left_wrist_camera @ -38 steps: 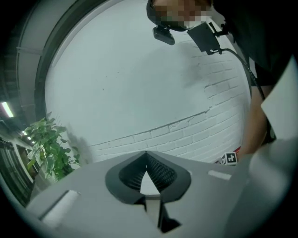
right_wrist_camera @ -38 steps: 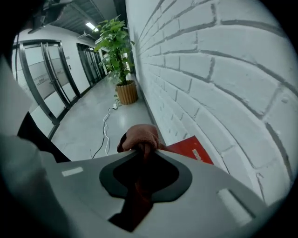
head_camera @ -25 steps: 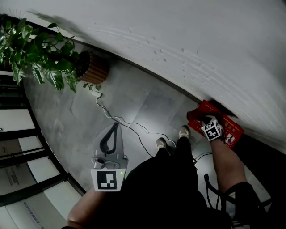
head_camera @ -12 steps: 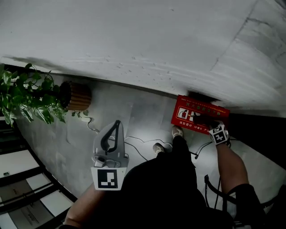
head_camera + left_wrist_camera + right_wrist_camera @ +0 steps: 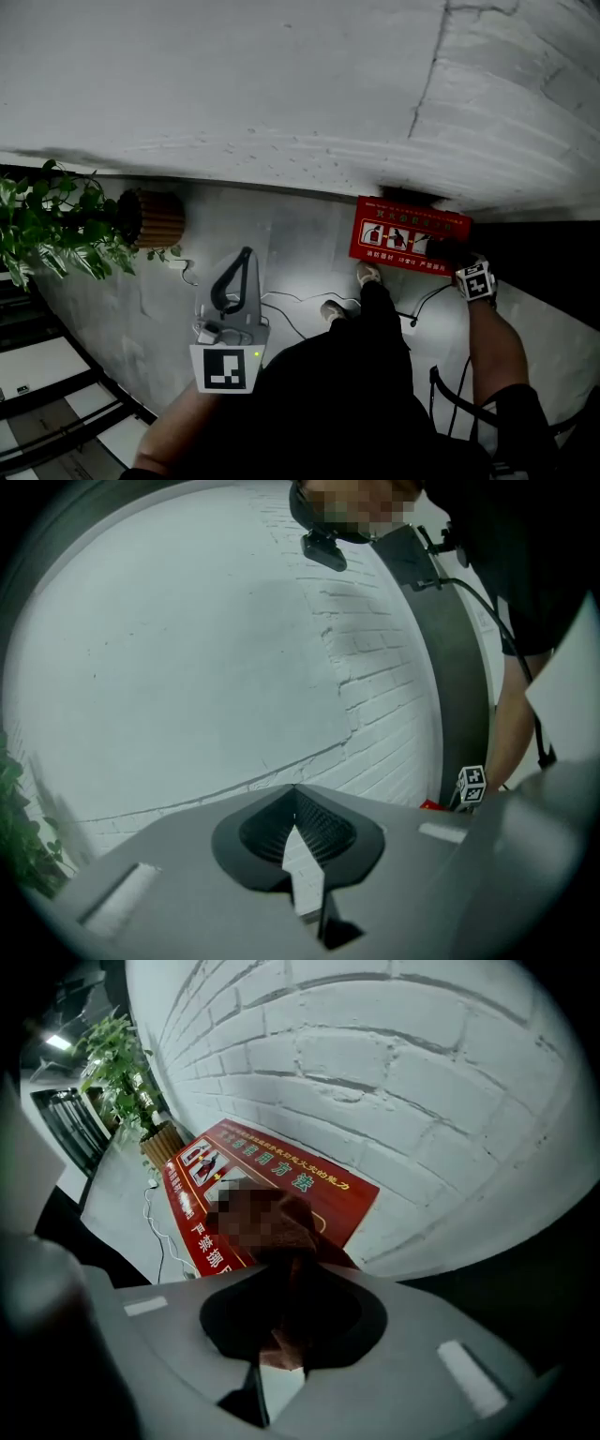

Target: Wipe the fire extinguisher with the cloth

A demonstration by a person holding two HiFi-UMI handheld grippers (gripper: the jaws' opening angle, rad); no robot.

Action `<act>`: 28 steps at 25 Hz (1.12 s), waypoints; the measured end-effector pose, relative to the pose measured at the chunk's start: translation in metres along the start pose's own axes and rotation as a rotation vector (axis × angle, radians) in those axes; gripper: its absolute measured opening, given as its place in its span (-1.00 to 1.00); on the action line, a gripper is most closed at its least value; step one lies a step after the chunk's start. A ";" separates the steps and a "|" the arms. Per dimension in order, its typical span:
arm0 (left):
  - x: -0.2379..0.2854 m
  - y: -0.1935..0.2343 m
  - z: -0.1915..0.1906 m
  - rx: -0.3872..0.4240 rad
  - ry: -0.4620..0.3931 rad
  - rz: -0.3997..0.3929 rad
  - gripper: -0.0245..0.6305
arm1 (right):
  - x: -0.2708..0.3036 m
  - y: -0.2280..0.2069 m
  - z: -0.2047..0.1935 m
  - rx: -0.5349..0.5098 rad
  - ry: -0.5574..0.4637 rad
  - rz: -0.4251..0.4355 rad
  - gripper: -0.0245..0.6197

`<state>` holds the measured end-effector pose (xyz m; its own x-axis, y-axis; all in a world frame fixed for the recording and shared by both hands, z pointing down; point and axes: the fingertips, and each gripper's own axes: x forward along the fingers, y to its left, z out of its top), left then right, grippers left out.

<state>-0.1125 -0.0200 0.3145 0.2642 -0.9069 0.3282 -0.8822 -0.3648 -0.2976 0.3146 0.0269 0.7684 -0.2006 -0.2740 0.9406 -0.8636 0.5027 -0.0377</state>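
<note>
A red fire-extinguisher box (image 5: 403, 234) with white print stands on the floor against the white brick wall; no extinguisher itself shows. My right gripper (image 5: 448, 255) points down at the box's right end, shut on a dark red-brown cloth (image 5: 441, 249). In the right gripper view the cloth (image 5: 281, 1241) bunches out between the jaws of the right gripper (image 5: 291, 1274) and hangs over the box's printed face (image 5: 323, 1180). My left gripper (image 5: 246, 255) is held out over the floor well left of the box, jaws shut and empty. The left gripper (image 5: 295, 789) faces the wall.
A leafy plant (image 5: 52, 220) in a ribbed brown pot (image 5: 157, 217) stands at the left by the wall. A thin white cable (image 5: 286, 300) snakes over the grey floor (image 5: 141, 309). The person's shoes (image 5: 367, 274) are just below the box. A dark panel (image 5: 548, 272) runs at the right.
The right gripper with the cloth has slid rightward along the red box to its right end. The head view has swung, so the box now sits level. The left gripper stays shut.
</note>
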 end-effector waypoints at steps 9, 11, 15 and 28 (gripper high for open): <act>-0.040 0.032 -0.024 -0.067 0.020 0.147 -0.93 | -0.002 0.005 0.019 -0.023 -0.018 -0.014 -0.75; -0.051 0.042 -0.032 -0.088 0.033 0.194 -0.93 | 0.003 0.045 0.051 -0.140 -0.081 0.072 -0.75; -0.076 0.058 -0.044 -0.129 0.060 0.291 -0.93 | 0.018 0.132 0.122 -0.318 -0.199 0.232 -0.75; -0.162 0.085 -0.083 -0.118 0.219 0.513 -0.93 | 0.099 0.259 0.179 -0.429 -0.081 0.411 -0.75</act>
<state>-0.2626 0.1137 0.3110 -0.2853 -0.8923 0.3499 -0.9171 0.1481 -0.3700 -0.0120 -0.0171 0.7911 -0.5279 -0.0405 0.8484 -0.4474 0.8623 -0.2372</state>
